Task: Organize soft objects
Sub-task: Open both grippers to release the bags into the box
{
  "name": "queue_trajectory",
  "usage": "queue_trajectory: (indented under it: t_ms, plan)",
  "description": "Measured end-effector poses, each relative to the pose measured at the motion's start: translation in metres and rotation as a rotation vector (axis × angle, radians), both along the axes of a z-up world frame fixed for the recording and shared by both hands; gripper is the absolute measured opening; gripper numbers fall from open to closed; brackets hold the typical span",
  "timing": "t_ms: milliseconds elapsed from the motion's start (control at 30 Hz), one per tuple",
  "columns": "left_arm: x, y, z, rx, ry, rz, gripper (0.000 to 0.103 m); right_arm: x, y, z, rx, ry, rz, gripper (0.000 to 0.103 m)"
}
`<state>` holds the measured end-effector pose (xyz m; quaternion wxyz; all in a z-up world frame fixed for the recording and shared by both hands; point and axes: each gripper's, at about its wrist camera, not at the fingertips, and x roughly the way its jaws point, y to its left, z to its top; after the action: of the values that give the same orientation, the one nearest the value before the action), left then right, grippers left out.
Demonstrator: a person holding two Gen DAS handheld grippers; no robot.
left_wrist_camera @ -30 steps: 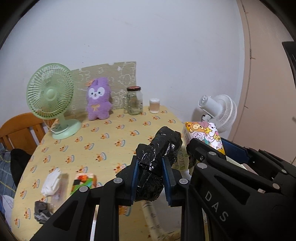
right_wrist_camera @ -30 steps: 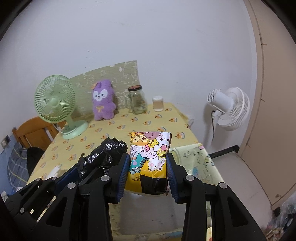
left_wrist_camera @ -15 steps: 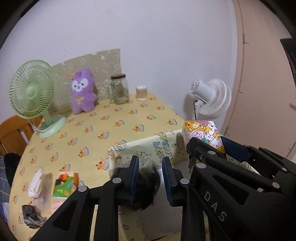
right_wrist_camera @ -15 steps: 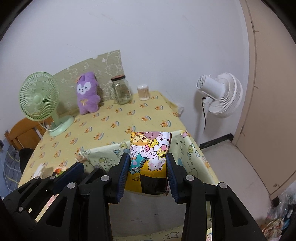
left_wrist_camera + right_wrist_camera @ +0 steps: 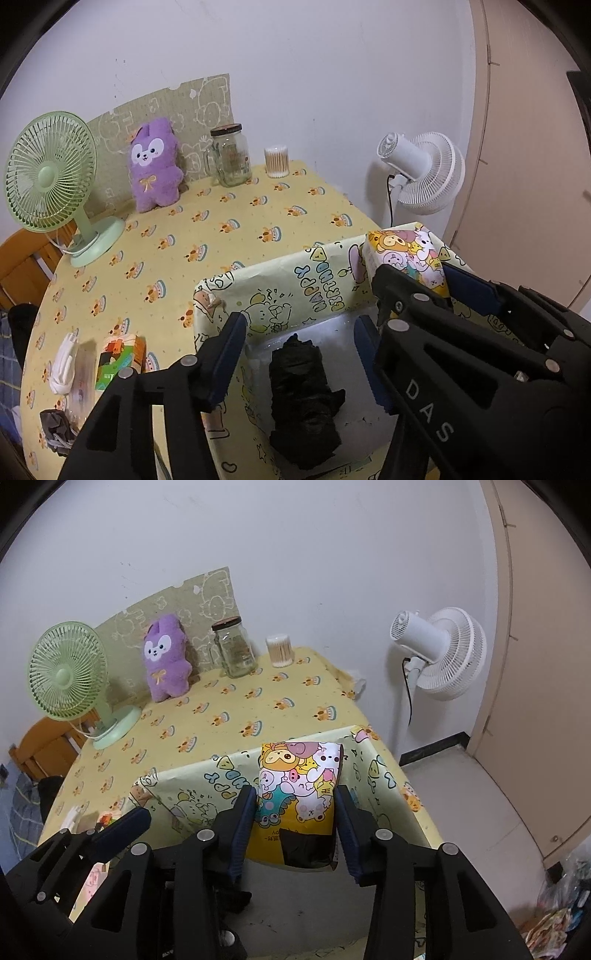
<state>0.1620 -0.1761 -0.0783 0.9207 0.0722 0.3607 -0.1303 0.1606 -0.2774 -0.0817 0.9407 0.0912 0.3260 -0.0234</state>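
Observation:
A crumpled black plastic bundle (image 5: 301, 398) lies on the floor of a cartoon-printed box (image 5: 280, 288) at the table's near edge. My left gripper (image 5: 299, 354) is open and empty just above the bundle. My right gripper (image 5: 295, 827) is shut on a colourful cartoon-print pack (image 5: 299, 797) and holds it over the same box (image 5: 199, 782). The pack also shows at the right of the left wrist view (image 5: 406, 254). A purple plush toy (image 5: 153, 164) stands at the back of the table against the wall.
A green desk fan (image 5: 51, 177), a glass jar (image 5: 229, 155) and a cotton-swab tub (image 5: 277, 161) stand at the back. Small packets (image 5: 118, 358) and white cloth (image 5: 64, 363) lie at the table's left. A white floor fan (image 5: 424, 173) stands to the right.
My left gripper moved back over the box, opened and let go of the black bundle, which now lies in the box. My right gripper still holds the pack.

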Motion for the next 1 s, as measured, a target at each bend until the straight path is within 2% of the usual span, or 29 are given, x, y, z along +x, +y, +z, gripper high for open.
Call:
queue_trajectory:
  t_ms: [133,200,300,400,600,1000]
  plan:
    - [-0.001,-0.001,0.000,-0.005,0.006,-0.005,0.070,0.000,0.000,0.001,-0.006,0.008,0.008,0.060]
    - [-0.002,0.000,0.001,-0.009,0.004,-0.010,0.076,-0.002,0.000,0.002,-0.010,0.003,0.006,0.072]
    - [-0.006,0.000,0.004,-0.014,-0.009,-0.017,0.081,-0.006,0.001,0.006,-0.019,-0.010,-0.001,0.082]
    - [-0.011,0.001,0.008,-0.016,-0.020,-0.017,0.084,-0.011,0.003,0.010,-0.027,-0.018,-0.010,0.088]
    - [-0.023,0.008,0.018,-0.026,-0.055,-0.008,0.090,-0.024,0.010,0.021,-0.042,-0.042,-0.012,0.094]
    - [-0.049,0.028,0.041,-0.043,-0.120,0.005,0.094,-0.053,0.032,0.047,-0.088,-0.114,0.000,0.095]
